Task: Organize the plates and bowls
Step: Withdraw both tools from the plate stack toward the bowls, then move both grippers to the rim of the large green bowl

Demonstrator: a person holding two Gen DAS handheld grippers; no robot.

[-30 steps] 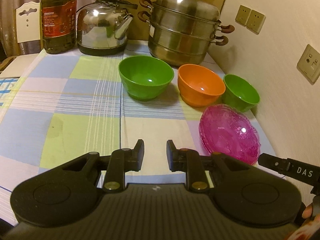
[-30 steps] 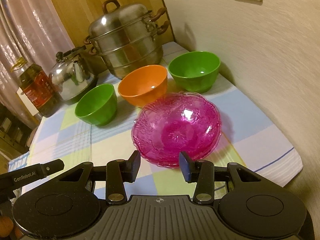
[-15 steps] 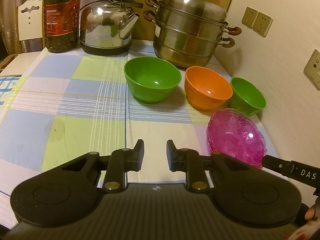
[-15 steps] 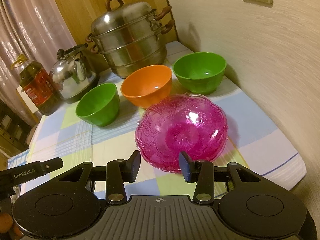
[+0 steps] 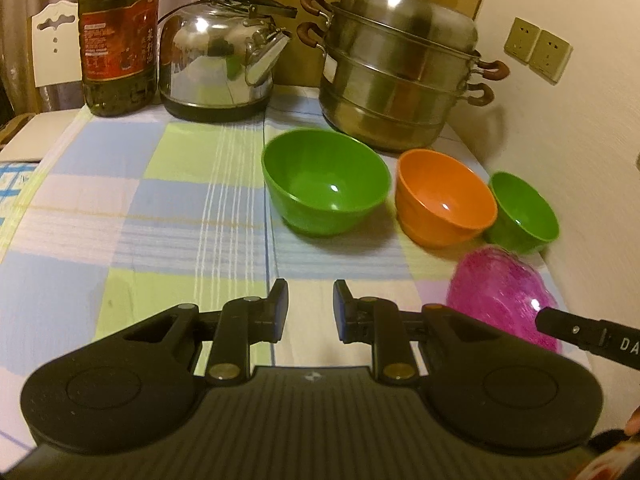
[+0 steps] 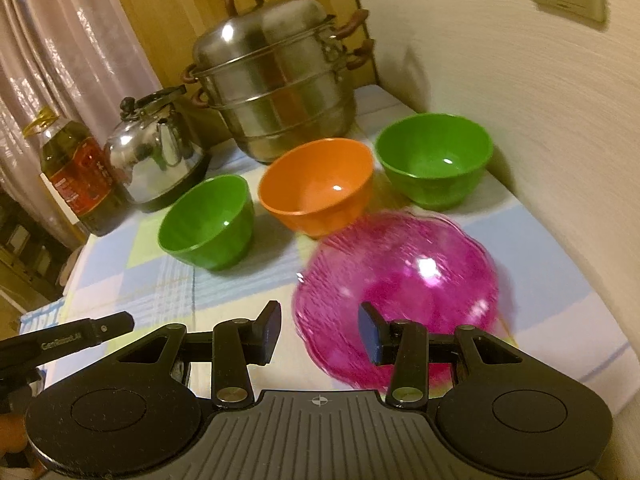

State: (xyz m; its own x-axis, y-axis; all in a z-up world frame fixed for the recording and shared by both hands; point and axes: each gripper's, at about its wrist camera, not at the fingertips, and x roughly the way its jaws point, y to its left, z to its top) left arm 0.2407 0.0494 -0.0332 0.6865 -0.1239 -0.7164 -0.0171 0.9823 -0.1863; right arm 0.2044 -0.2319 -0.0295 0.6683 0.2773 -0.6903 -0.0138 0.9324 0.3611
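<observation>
Over the checked cloth on the table, the left gripper hangs angled down with its jaws a small gap apart and nothing between them, just bare cloth. The right gripper is tilted down about the same, jaws released and a bit wider, empty too, sitting right at the near edge of the pink glass plate, which is kinda blurred. No contact as far as I can tell. Behind the plate there's a row of bowls: a green bowl on the left, an orange bowl in the middle, and another green bowl by the wall. At the back sit a steel steamer pot, a kettle and an oil bottle. Wall sockets, curtain on the left.
</observation>
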